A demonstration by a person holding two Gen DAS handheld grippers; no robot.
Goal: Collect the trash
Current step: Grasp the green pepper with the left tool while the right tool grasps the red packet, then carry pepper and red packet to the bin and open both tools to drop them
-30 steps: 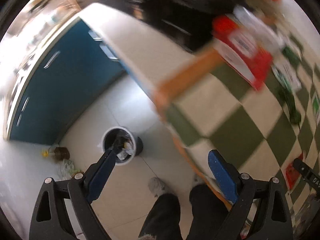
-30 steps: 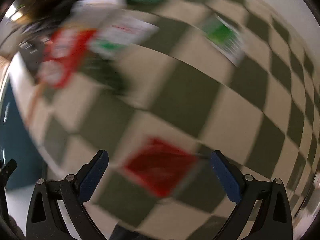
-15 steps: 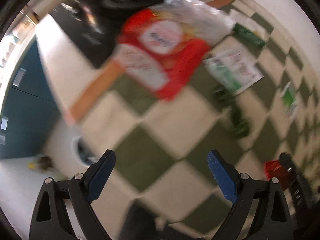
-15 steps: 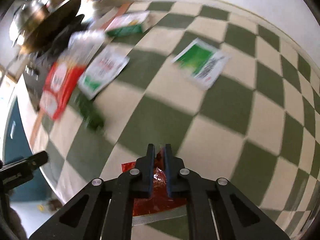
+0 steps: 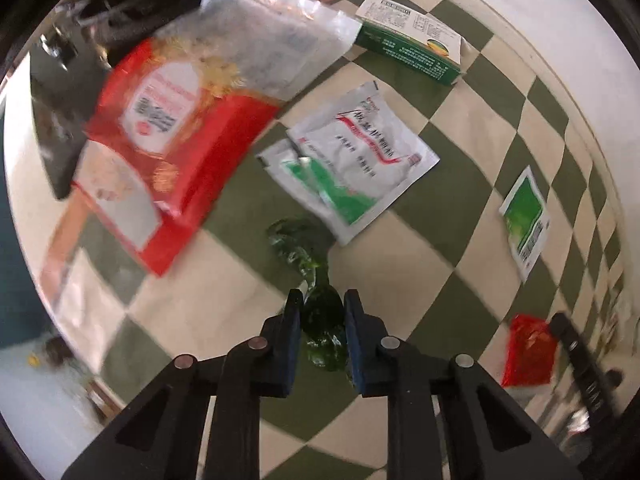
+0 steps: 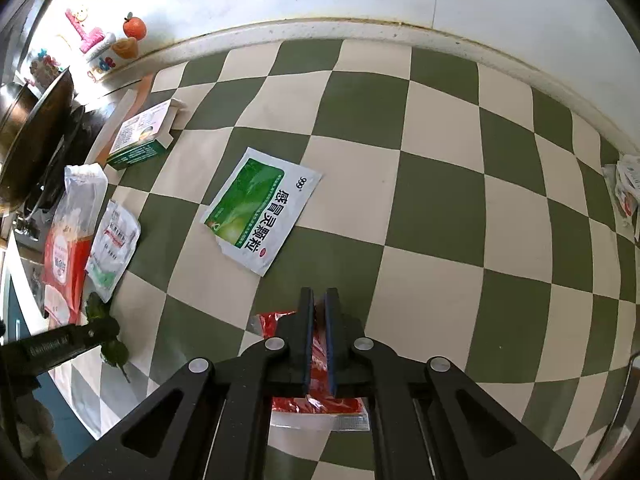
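My left gripper (image 5: 322,300) is shut on a crumpled green wrapper (image 5: 316,304) lying on the green-and-cream checkered counter (image 5: 400,248). My right gripper (image 6: 319,296) is shut on a red foil wrapper (image 6: 316,360), which also shows in the left wrist view (image 5: 528,350). More trash lies on the counter: a green-and-white sachet (image 6: 262,210), a white sachet (image 5: 360,152), a large red-and-clear bag (image 5: 192,112) and a green-and-white box (image 5: 412,42).
A dark wok (image 6: 32,136) and a stove stand at the counter's left end. Decorated tiles (image 6: 100,40) line the wall behind. More wrappers (image 6: 626,192) lie at the far right. Blue cabinets (image 5: 16,260) and floor lie beyond the counter's edge.
My left gripper swung from over the floor bin to the counter and closed on the green wrapper. My right gripper closed on the red wrapper half a second ago and holds it.
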